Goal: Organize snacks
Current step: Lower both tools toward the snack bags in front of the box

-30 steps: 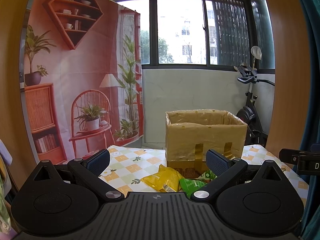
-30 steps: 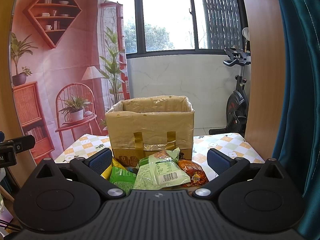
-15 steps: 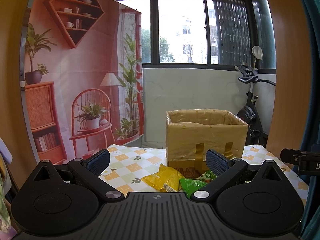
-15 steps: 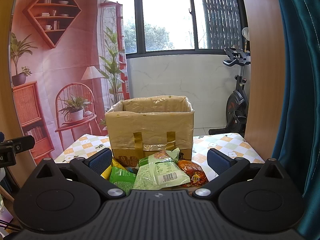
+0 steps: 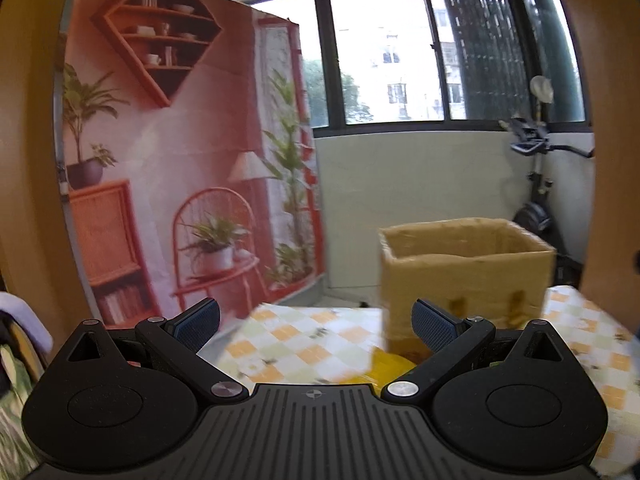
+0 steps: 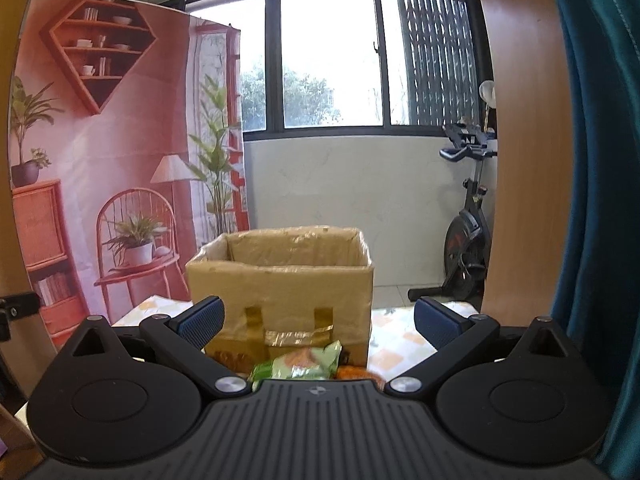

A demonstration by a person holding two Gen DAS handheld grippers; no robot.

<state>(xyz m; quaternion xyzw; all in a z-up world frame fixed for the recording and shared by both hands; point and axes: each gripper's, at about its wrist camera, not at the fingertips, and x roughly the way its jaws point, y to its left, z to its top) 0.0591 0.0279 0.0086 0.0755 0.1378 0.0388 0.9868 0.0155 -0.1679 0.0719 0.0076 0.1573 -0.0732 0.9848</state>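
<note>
1. The snacks lie on the counter in front of the cardboard box. In the right wrist view a light green packet shows at lower centre, just above the claw body, with an orange-red packet beside it to the right.
2. In the left wrist view, which is blurred, only a yellow packet is visible, at lower centre-right, just before the box's near corner.
3. The cardboard box stands open-topped on the counter, at centre in the right view and right of centre in the left view; strips of tape mark its front wall.
4. The counter carries a checked cloth of orange, green and white squares.
5. The left claw is spread wide, with nothing between its blue pads.
6. The right claw is likewise spread wide and holds nothing; the box front and the packets show between its fingers.
7. Behind, a printed backdrop fills the left of the frame, a window the upper centre, and an exercise bike stands at right.
</note>
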